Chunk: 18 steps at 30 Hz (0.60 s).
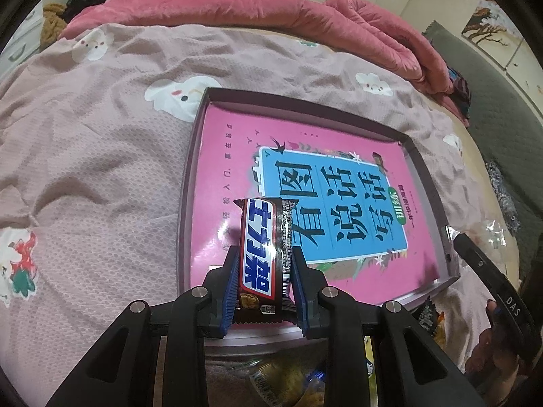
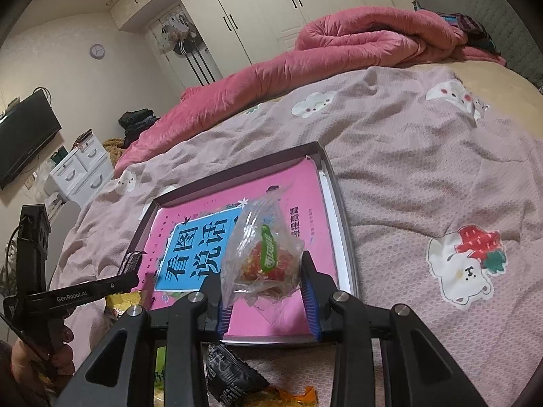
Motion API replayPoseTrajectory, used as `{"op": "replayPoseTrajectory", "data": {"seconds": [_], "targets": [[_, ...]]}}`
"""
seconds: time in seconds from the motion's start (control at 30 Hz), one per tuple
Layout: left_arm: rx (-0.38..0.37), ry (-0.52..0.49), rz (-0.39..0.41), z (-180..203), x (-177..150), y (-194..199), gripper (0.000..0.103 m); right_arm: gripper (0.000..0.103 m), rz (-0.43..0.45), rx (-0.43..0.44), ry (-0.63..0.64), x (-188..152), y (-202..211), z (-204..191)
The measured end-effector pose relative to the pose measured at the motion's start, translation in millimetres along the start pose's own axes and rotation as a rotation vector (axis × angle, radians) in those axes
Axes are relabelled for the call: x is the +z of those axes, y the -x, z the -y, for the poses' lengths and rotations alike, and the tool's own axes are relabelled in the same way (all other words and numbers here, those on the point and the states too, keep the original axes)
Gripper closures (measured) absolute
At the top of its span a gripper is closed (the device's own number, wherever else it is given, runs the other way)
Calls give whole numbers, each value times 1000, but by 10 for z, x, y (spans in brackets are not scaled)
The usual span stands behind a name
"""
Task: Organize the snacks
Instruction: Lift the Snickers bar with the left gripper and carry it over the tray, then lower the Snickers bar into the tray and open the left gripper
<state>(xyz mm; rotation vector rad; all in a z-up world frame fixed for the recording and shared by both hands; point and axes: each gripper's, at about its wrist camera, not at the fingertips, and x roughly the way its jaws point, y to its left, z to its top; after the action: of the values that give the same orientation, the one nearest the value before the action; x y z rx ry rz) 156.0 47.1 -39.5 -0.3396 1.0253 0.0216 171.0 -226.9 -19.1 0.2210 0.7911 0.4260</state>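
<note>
Both grippers carry a snack over the tray [image 1: 190, 183] on the bed [image 1: 85, 152]

Lower each onto the pink book [image 1: 230, 142], well apart: left gripper [image 1: 263, 276] is clamped on the chocolate bar [image 1: 259, 251], right gripper [image 2: 266, 286] pinches the clear packet [image 2: 263, 254]; spread the jaws only once each snack rests

A book [image 1: 305, 183] lies in the tray [image 1: 190, 183] on the bedspread [image 1: 85, 156] (loose snack packets [image 2: 230, 376] before it).
</note>
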Motion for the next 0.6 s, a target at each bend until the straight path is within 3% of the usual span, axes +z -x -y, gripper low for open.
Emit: {"op": "replayPoseTrajectory", "data": {"seconds": [0.4, 0.6], "targets": [[10, 13, -16, -39, -21, -96, 74, 67, -105, 19, 29, -137, -194, -57], [14, 7, -16, -35, -28, -115, 74, 67, -116, 3, 41, -176, -220, -72]]}}
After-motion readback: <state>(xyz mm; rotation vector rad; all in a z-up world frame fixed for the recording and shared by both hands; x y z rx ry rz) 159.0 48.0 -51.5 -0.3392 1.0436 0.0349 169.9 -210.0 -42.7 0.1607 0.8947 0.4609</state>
